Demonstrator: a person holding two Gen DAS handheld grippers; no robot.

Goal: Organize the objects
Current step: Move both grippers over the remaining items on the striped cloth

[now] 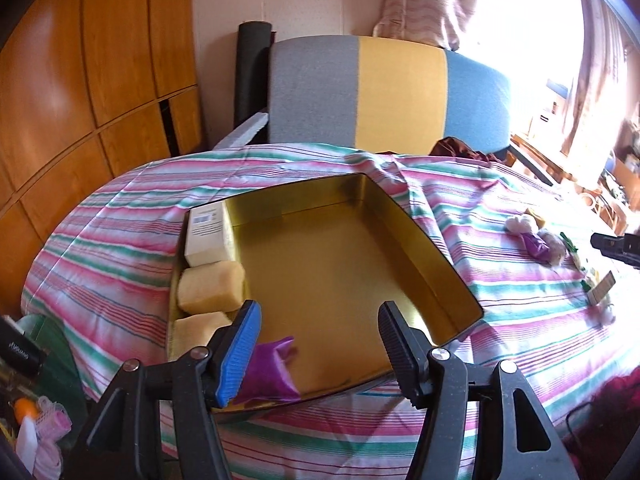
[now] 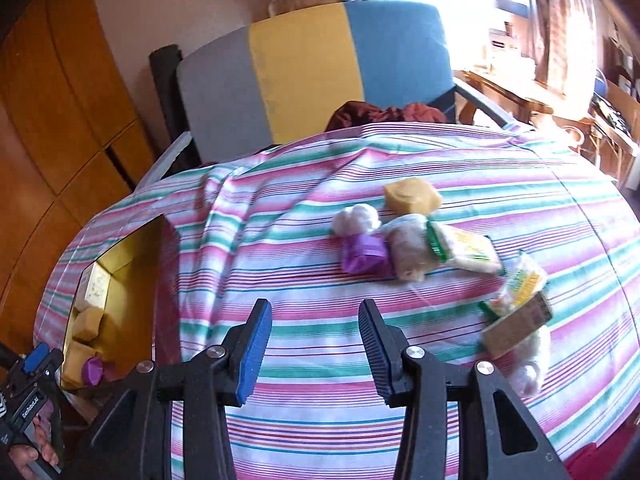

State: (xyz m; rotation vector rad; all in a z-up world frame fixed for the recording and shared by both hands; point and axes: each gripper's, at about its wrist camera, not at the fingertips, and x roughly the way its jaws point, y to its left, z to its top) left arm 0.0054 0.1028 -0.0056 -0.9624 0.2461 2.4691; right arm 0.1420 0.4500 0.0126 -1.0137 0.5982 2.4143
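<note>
My left tongs (image 1: 320, 344) hang over the near end of the gold tin (image 1: 460, 280), their jaws apart with nothing pressed between them. A purple packet (image 1: 272, 372) lies on the tin's floor just beside the blue pad (image 1: 240, 352), partly hidden behind it; I cannot tell whether the pad touches it. Along the tin's left wall sit a white box (image 1: 208, 236) at the far end, then a yellow sponge block (image 1: 212, 286), then a second yellow block (image 1: 200, 328) nearest me. The rest of the tin's floor is bare gold.

My right tongs (image 2: 316, 344) are held above the striped cloth (image 2: 280, 280) that covers the surface, jaws apart and gripping nothing. Beyond them, well apart from the tin, lies a loose cluster: a white fluffy ball (image 2: 356, 218), another purple packet (image 2: 366, 256) touching it, a tan rounded block (image 2: 412, 196) behind, a pale wrapped lump (image 2: 408, 252), a yellow-and-green wrapped bar (image 2: 464, 250), a second such wrapper (image 2: 520, 284), and a brown card box (image 2: 516, 326) lying over more white fluff (image 2: 528, 368).

In the right wrist view the tin shows at the far left, and my left hand (image 2: 28, 452) grips its tool at the lower left corner. A chair back (image 1: 384, 92) in grey, yellow and blue stands behind the surface.
</note>
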